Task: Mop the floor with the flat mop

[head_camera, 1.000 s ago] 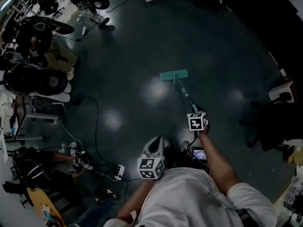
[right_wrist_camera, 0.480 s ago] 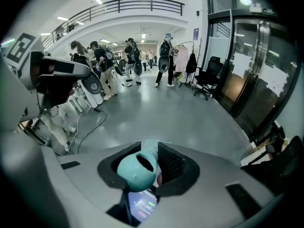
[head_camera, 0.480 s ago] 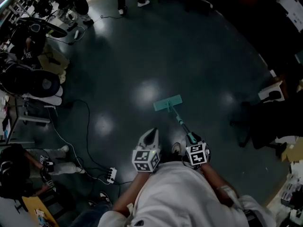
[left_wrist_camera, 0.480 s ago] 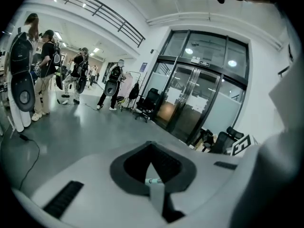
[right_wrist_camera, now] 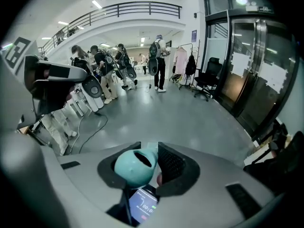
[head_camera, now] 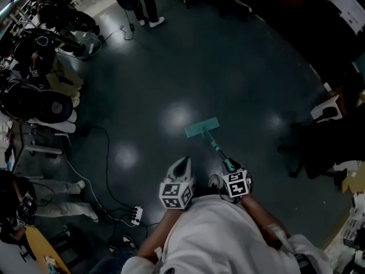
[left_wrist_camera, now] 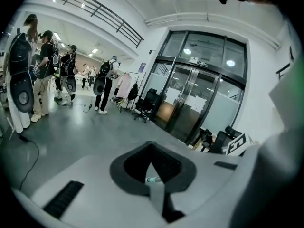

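The flat mop lies on the dark floor (head_camera: 239, 67) in front of the person. In the head view its teal mop head (head_camera: 202, 128) rests flat on the floor, and its handle (head_camera: 217, 148) slants from the mop head back toward the person.

The right gripper (head_camera: 232, 173) sits at the end of the handle farthest from the mop head. In the right gripper view its fingers (right_wrist_camera: 172, 164) are closed on the rounded teal knob (right_wrist_camera: 134, 166) that caps the handle. The knob fills the space between the ribbed pads and touches both. A small lit screen (right_wrist_camera: 142, 206) shows just under the knob.

The left gripper (head_camera: 180, 170) is off to the side of the handle, farther from the mop head than the right gripper's fingers are, and it is not touching the mop. In the left gripper view its fingers (left_wrist_camera: 166, 161) are drawn together so that the tips meet at a point, and no part of the mop lies between them. A thin pale strip (left_wrist_camera: 156, 196) with a teal-tinged end shows below the meeting tips. I cannot tell what it is.

A power strip (head_camera: 135, 214) lies on the floor well apart from the mop head on the left gripper's side, with a black cable (head_camera: 114, 153) running up from it. Standing people (head_camera: 142, 1) are far beyond the mop head.
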The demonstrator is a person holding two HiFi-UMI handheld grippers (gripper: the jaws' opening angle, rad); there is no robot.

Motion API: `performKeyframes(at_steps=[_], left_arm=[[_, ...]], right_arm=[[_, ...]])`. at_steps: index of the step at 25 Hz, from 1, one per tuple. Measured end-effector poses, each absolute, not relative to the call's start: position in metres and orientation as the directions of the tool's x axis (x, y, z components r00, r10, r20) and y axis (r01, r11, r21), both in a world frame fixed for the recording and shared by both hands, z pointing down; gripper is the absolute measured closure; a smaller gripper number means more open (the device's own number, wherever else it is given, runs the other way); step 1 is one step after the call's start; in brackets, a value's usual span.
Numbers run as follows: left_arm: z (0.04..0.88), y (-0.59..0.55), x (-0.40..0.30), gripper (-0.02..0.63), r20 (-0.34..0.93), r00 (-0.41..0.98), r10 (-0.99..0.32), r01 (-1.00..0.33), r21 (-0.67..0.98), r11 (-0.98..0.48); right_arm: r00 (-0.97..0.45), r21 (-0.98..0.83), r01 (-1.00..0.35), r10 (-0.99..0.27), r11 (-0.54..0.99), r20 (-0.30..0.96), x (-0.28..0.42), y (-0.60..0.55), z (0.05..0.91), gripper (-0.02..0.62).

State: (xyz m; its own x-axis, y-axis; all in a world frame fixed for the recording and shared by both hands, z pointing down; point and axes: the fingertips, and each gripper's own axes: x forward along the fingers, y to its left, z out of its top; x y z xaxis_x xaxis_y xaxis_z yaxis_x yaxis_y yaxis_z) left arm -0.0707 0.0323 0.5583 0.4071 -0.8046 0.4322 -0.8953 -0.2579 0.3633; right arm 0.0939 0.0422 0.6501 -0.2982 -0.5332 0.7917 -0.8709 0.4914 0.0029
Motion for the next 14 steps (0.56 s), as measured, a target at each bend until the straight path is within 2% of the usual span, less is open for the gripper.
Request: performKeyframes(at_steps=[14], left_arm=[[0.5559, 0.0384, -0.0749, 0.601, 0.439, 0.404, -0.802, -0.897, 0.362, -0.254]], right_arm=[[-0.305, 0.009, -0.859, -0.527, 0.512, 0.793, 0.0842, 0.0416, 0.6451, 0.480]])
